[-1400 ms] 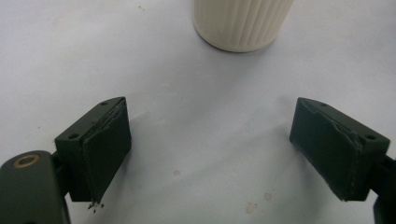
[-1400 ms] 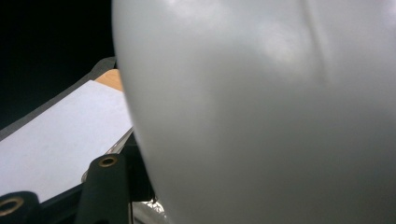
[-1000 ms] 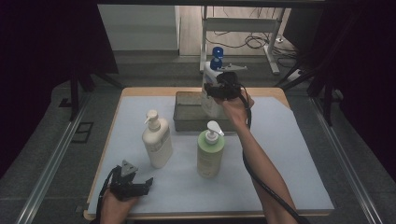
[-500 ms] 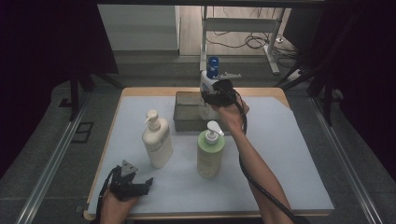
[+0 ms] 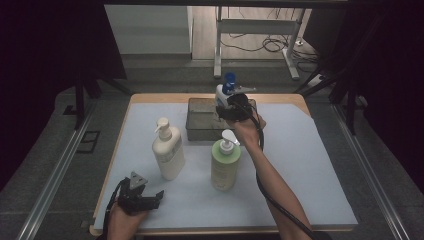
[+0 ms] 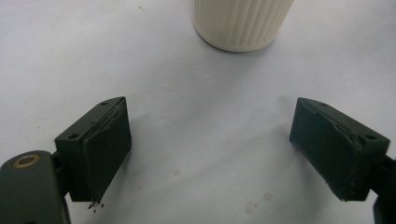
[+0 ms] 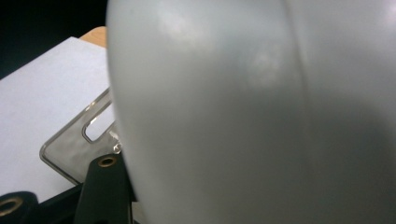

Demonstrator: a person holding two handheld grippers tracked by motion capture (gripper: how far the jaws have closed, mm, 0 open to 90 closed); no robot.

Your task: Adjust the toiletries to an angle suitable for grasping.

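Right gripper (image 5: 231,101): held over the far middle of the table, above the clear bin, clamped on a white bottle; in the right gripper view one black jaw presses the bottle's left side low in the picture, and the other jaw is hidden behind the bottle.
White bottle (image 5: 221,93): stands upright in the grip, long axis vertical, blue cap (image 5: 229,79) pointing up; its pale rounded wall (image 7: 252,107) sits right against the right gripper's camera.
Clear bin (image 5: 200,120): rectangular, see-through, at the far middle of the mat; long side runs left to right; a corner with a handle slot (image 7: 95,126) shows beside the bottle in the right gripper view.
Left gripper (image 5: 141,200): low at the near left edge of the table, in the person's left hand, jaws spread wide with nothing between them, bare mat (image 6: 205,140) under the gap.
Cream pump bottle (image 5: 167,152): upright on the mat, left of centre, pump nozzle pointing left; its ribbed base (image 6: 243,23) is just ahead of the left gripper's open jaws, apart from them.
Green pump bottle (image 5: 225,162): upright near the middle, just beside the person's right forearm, white pump nozzle pointing right.
Mat (image 5: 310,165): pale blue-white, covers most of the wooden table (image 5: 150,97).
Right forearm (image 5: 272,185): reaches from the near edge toward the bin, cable trailing along it.
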